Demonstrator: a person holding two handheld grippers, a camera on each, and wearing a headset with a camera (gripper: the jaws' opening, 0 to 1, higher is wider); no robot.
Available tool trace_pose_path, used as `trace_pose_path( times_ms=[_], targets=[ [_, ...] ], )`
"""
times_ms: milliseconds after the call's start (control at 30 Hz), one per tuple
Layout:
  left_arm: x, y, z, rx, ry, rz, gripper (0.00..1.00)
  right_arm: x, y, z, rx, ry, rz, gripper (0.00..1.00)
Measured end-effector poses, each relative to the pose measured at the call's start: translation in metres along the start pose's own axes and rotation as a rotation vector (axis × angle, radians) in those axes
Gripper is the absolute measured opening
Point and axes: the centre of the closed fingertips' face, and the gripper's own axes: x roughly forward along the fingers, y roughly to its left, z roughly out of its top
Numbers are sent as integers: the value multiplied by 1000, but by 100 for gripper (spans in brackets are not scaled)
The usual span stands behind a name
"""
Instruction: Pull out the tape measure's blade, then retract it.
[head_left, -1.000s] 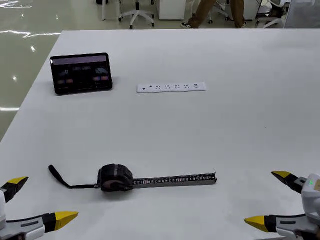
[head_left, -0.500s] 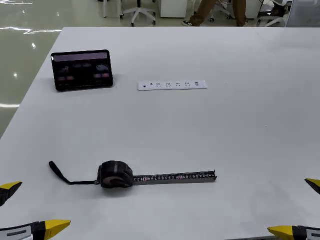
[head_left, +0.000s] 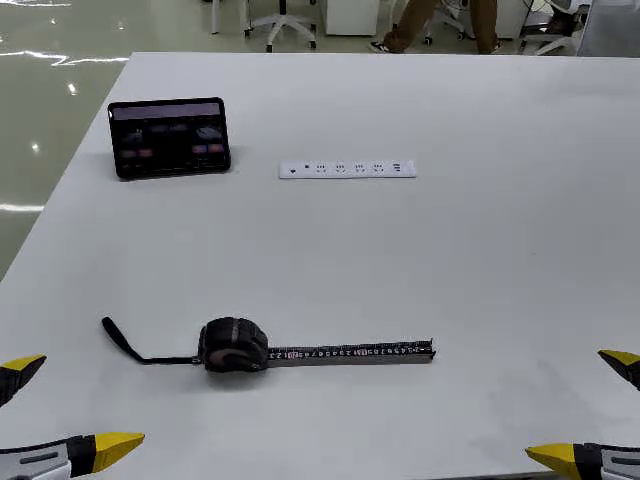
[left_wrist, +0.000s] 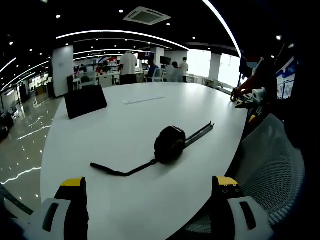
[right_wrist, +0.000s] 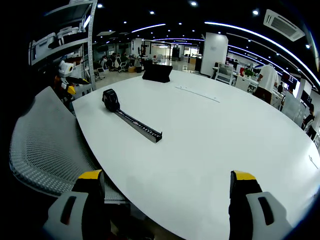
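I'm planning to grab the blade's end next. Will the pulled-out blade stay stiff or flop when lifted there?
Probably fairly stiff: the blade lies straight and flat on the table. Being thin and long, it may sag or buckle near the case if lifted by its end. The chunky case looks heavy enough to likely stay put.

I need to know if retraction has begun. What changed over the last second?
In the head view, the right gripper drew back down and to the right, and the left gripper eased back slightly. Both are open and hold nothing. The tape measure lies where it was, untouched, its blade out to the same length. The tablet and power strip are unchanged.
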Motion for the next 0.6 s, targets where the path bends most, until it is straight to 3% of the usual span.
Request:
trace_pose_path(
  times_ms=[167,267,600],
  targets=[
    [2,-3,0,-3,10,-11,100,0,-3,-2,10,11,-17,100],
    [4,-3,-1,-11,21,-13,100,1,-4,-11,-9,58,-22,100],
    [5,-2,4,-16,18,-9,100,3,1,-9,3,65,-3,100]
  ],
)
